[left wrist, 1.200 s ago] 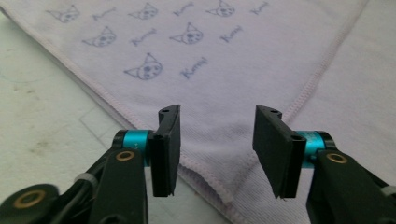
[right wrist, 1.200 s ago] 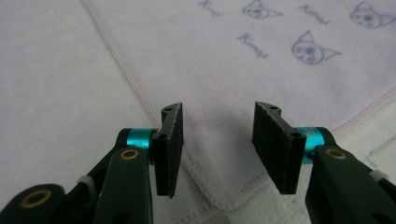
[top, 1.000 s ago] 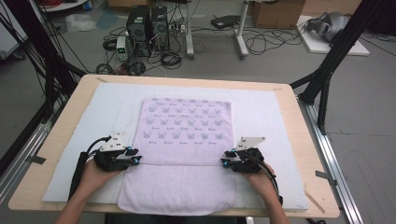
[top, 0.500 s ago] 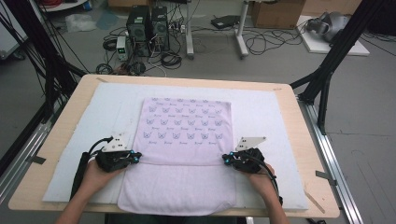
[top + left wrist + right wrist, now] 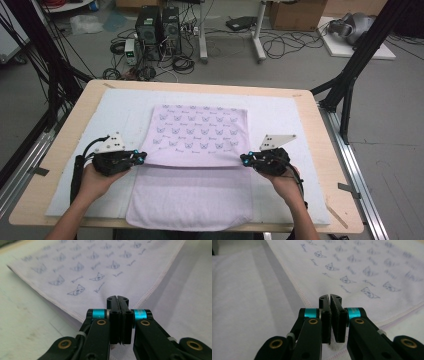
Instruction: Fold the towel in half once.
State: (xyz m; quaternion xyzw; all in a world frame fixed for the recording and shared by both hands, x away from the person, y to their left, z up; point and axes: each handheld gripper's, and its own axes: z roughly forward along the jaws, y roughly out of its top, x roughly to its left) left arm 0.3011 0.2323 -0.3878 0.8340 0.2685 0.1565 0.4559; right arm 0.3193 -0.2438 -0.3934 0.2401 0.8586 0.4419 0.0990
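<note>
The lilac cat-print cloth (image 5: 200,165) lies mid-table, its far half folded printed-side-up towards six o'clock. The left gripper (image 5: 140,158) and right gripper (image 5: 244,159) are both clamped on that flap's corners. Judging by this, one fold is half finished.

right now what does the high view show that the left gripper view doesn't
High view alone: the whole table, both hands, the right claw at the towel's other side, and the plain half hanging toward the person. Left gripper view alone: the left claw with jaws pressed together over the stitched hem, and the cat prints up close. Both: the lilac towel, folded over.
</note>
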